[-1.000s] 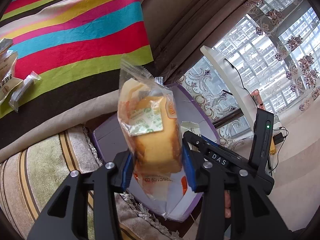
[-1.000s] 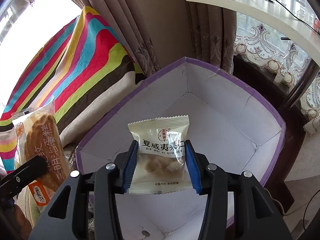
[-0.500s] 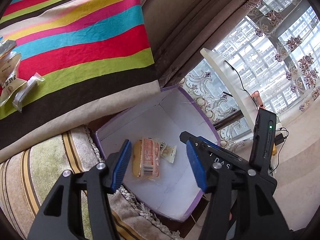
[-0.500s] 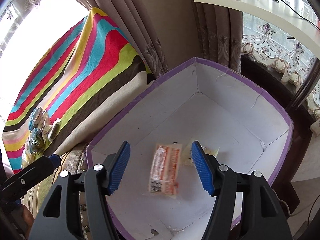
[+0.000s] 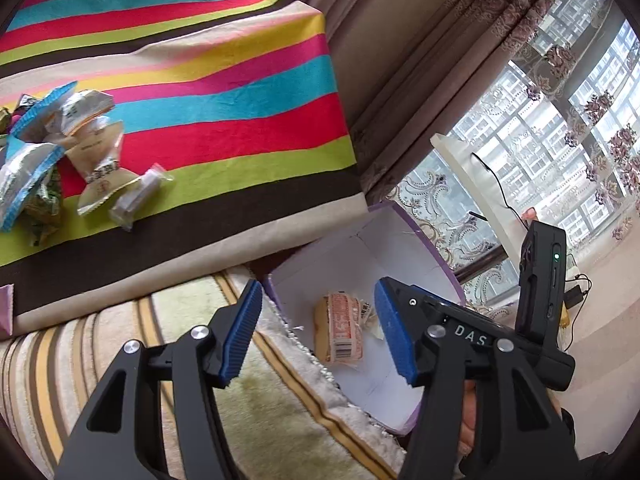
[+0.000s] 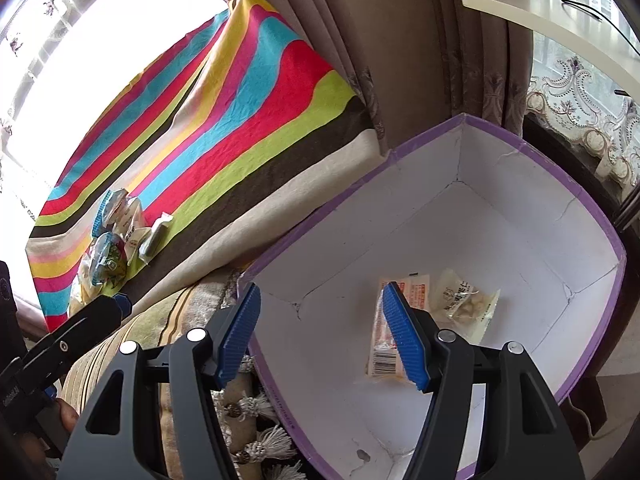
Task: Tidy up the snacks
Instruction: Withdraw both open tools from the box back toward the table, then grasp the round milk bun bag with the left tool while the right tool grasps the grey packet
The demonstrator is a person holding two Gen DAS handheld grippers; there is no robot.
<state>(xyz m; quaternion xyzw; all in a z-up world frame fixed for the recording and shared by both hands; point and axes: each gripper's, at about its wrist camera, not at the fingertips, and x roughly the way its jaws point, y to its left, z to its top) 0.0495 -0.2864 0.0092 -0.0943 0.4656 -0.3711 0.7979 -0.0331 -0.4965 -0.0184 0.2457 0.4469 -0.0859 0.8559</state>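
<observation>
While both sets of jaws stood spread wide and gripped nothing, the left gripper [image 5: 318, 330] hung over the near edge of the purple-rimmed box [image 5: 424, 240], above the striped rug [image 5: 120, 336], and the right gripper [image 6: 320, 334] hung over the same box's [image 6: 592, 204] near-left corner. On the white floor of the box lay the cake packet [image 5: 340, 330], flat, its long axis running from the near wall toward the far wall, barcode end nearest the grippers; in the right wrist view the cake packet [image 6: 386, 320] was partly hidden behind the right blue pad. Just beside it, touching or overlapping its far right edge, lay the small pale snack packet [image 6: 466, 298], turned at a slant with one corner pointing to the box's right wall. Farther out, on the striped cloth [image 5: 224, 92] covering the desk, a heap of remaining snacks [image 5: 60, 152] sat well apart from the box, a clear-wrapped bar [image 5: 138, 196] at its near side. Curtains [image 5: 404, 64] hung behind.
</observation>
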